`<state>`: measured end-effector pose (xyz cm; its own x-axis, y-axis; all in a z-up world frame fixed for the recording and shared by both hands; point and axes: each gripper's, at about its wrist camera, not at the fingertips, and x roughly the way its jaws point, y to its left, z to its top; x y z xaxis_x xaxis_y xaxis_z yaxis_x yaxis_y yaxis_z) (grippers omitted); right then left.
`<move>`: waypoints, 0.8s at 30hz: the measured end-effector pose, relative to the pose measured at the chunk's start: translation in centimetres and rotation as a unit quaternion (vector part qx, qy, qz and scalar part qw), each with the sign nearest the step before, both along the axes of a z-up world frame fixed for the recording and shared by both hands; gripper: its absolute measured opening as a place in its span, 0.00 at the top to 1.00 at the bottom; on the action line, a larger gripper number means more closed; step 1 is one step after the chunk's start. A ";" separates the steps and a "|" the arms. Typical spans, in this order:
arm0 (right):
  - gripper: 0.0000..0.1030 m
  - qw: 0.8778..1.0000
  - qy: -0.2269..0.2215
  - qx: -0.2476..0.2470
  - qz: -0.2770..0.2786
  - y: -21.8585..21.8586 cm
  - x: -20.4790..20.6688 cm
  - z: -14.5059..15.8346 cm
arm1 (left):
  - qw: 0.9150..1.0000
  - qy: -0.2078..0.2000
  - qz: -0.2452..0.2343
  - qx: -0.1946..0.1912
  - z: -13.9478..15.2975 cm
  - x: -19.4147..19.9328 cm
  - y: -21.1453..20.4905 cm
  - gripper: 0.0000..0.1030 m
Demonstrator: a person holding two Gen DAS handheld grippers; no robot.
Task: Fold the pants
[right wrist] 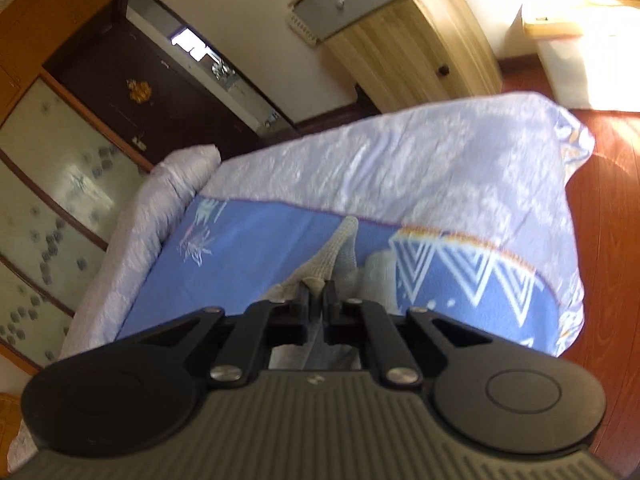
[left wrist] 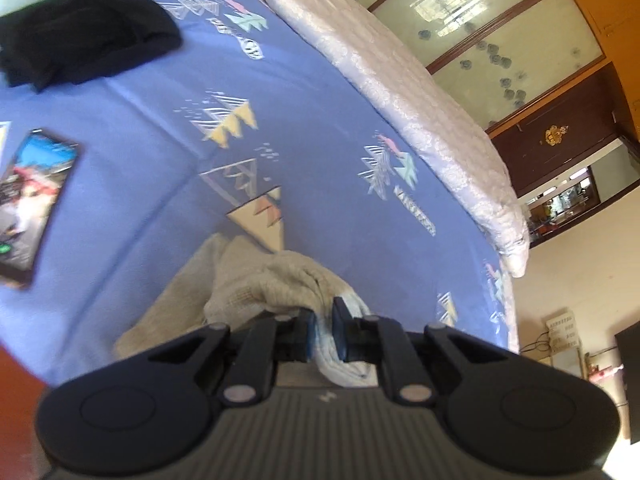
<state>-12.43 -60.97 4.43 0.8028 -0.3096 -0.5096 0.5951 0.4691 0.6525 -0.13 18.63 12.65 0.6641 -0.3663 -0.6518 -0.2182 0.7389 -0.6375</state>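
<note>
A big bed (left wrist: 140, 128) fills most of both views. It has a blue sheet with little triangle pictures on it. A white quilt (left wrist: 420, 100) lies along the far side of the bed. A black pile of clothes (left wrist: 80, 36) sits far off near the top of the bed. A phone (left wrist: 32, 200) with a bright screen lies flat on the sheet, well apart from the work.

The pants (left wrist: 256, 280) are beige and soft. They lie bunched up on the blue sheet, close to the near edge of the bed. In the right wrist view a long thin part of the pants (right wrist: 332, 252) stretches away toward the quilt.

The left gripper (left wrist: 322, 330) pinches a pale bit of the cloth between its blue pads. The right gripper (right wrist: 318, 300) is squeezed tight on another bit of the pants.

I think the step now is to lift and spread the pants so they can be folded. To do it well, both grippers should keep their pinch firm and pull apart gently until the cloth is flat. They should move together, not one fast and one slow. The cloth should land smooth on the sheet, away from the phone, with no lumps, before any fold is made.
</note>
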 end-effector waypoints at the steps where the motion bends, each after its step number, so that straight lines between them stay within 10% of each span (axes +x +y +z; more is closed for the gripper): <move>1: 0.92 1.000 0.001 0.001 -0.002 -0.3 -0.4 -0.1 | 1.000 0.005 0.000 0.005 -0.6 -0.8 0.2 0.91; 6: 0.85 0.995 0.101 0.014 0.000 -0.2 -0.6 -4.2 | 0.991 0.119 -0.017 0.059 -8.0 -2.7 -1.1 0.85; 9: 0.79 0.996 0.075 0.031 -0.026 0.0 -2.2 -4.9 | 0.986 0.160 -0.013 0.046 -10.7 -3.9 -0.9 0.80; 11: 0.61 0.996 0.052 0.023 -0.065 0.3 -3.5 -3.8 | 0.990 0.140 -0.006 0.033 -9.8 -4.6 0.2 0.79; 15: 0.61 0.994 0.038 -0.061 -0.082 1.6 -4.2 0.0 | 0.994 0.080 0.036 0.063 -6.2 -5.5 3.0 0.65; 24: 0.61 0.980 0.019 -0.084 0.178 11.9 2.8 2.3 | 0.999 -0.006 0.002 0.051 -3.7 -0.3 0.4 0.66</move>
<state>-9.60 -49.07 6.72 0.8564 -0.0946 -0.5076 0.3962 0.7508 0.5285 -0.40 18.99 8.91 0.6725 -0.2957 -0.6784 -0.2141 0.7998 -0.5608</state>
